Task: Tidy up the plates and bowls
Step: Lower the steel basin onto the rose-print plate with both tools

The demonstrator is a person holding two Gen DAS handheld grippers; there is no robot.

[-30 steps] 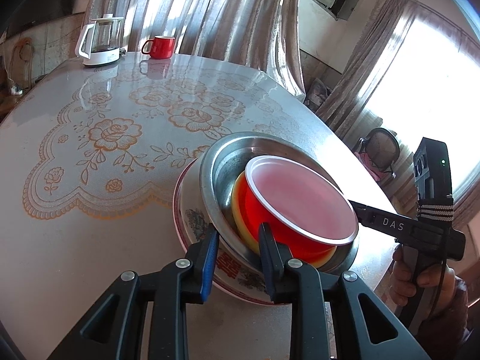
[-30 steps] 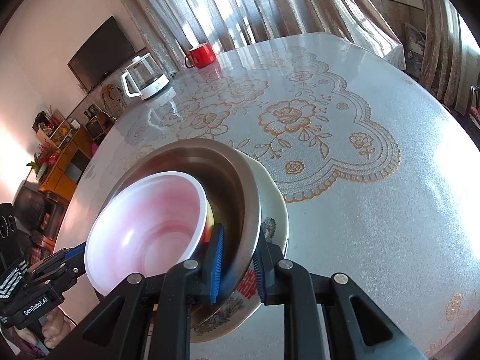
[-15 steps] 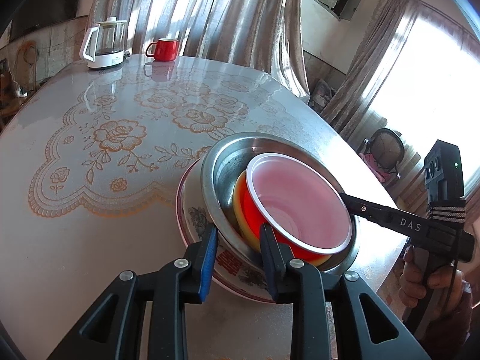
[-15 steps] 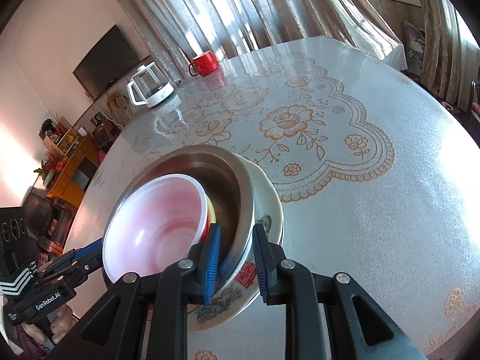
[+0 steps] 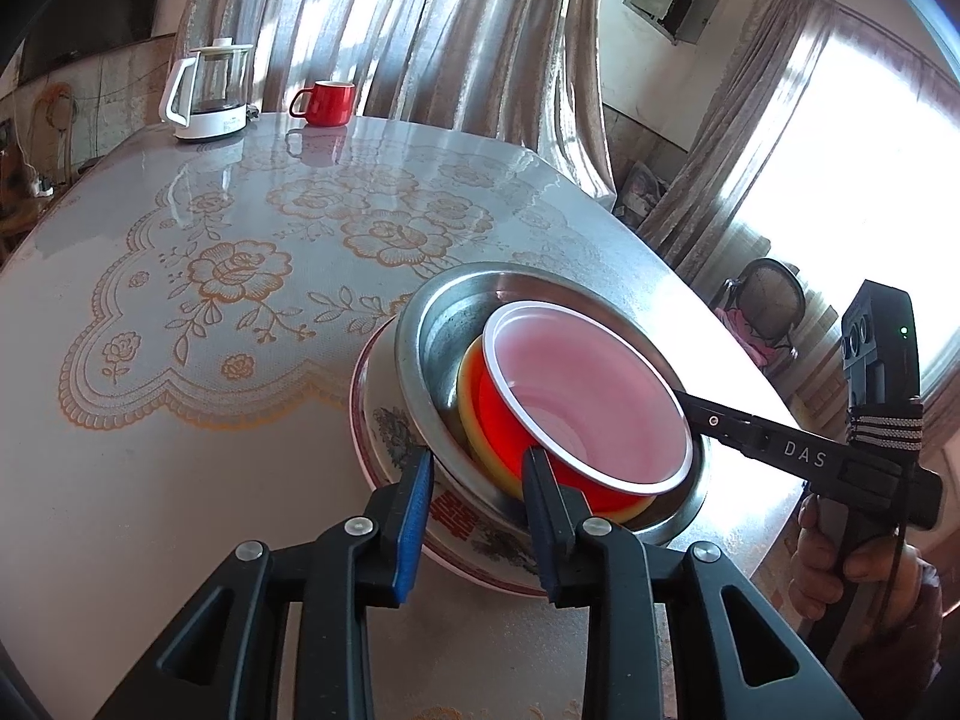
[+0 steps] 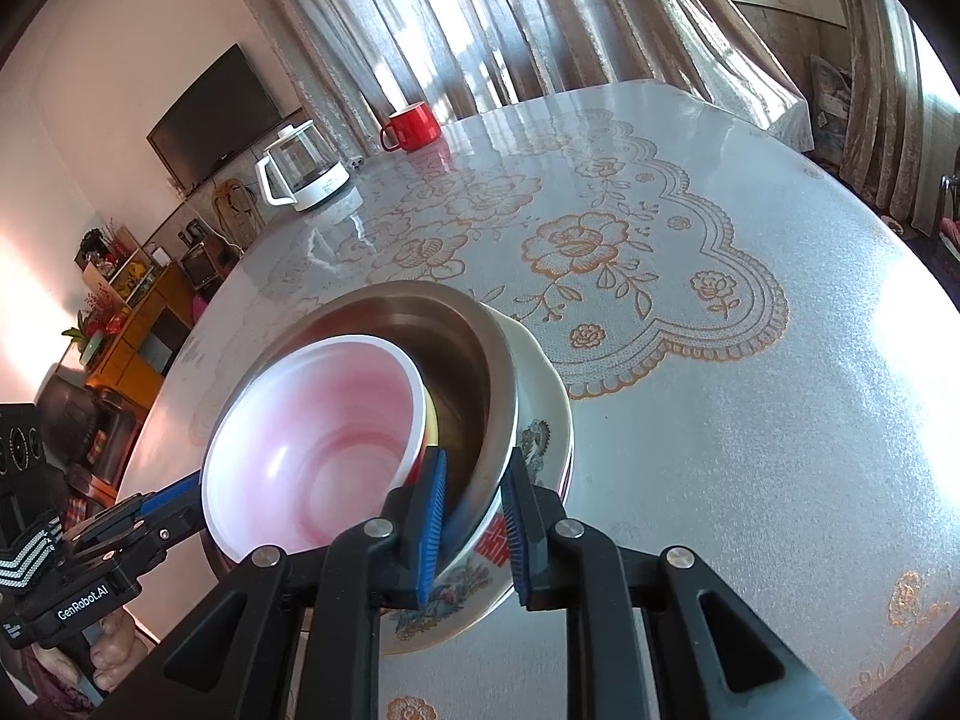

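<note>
A nested stack stands near the table's front edge: a patterned ceramic bowl (image 5: 384, 426) (image 6: 540, 432) at the bottom, a steel bowl (image 5: 444, 330) (image 6: 456, 348) in it, then a yellow bowl (image 5: 465, 384) and a red bowl (image 5: 588, 396) (image 6: 312, 438) with a pale pink inside. My left gripper (image 5: 474, 480) straddles the near rims of the steel and ceramic bowls and is shut on them. From the opposite side, my right gripper (image 6: 474, 498) (image 5: 696, 411) has the same two rims between its jaws, which are closing on them. Whether the stack rests on the table or is lifted is unclear.
At the far end of the lace-patterned table (image 5: 180, 450) stand a glass kettle (image 5: 207, 96) (image 6: 306, 174) and a red mug (image 5: 324, 102) (image 6: 411, 126). Curtains hang behind. A chair (image 5: 771, 300) stands past the table's right edge. A hand (image 5: 858, 564) grips the right tool.
Both grippers and the stack have stayed almost where they were. The right jaws widened a little on the rims, then narrowed again.
</note>
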